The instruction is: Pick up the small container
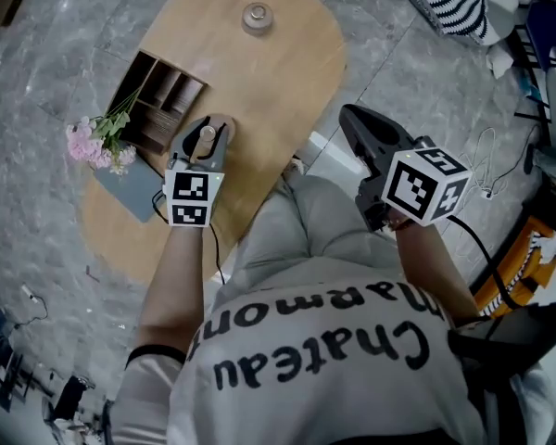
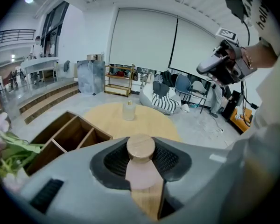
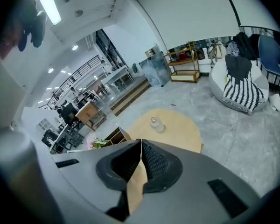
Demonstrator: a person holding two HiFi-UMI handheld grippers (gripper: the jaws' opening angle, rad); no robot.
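1. Your left gripper point(image 2: 141, 166) clasped the small container point(image 2: 141, 149) over the desk point(image 1: 287, 54), lid upward, likely to keep it level.
2. Your right gripper point(image 3: 140, 146) was clenched and empty beside the desk, apparently unneeded.

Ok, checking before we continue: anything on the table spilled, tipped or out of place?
Nothing spilled or tipped. The glass jar stands upright. Only the pink flowers lie loose beside the wooden organizer, seemingly hanging past the table edge.
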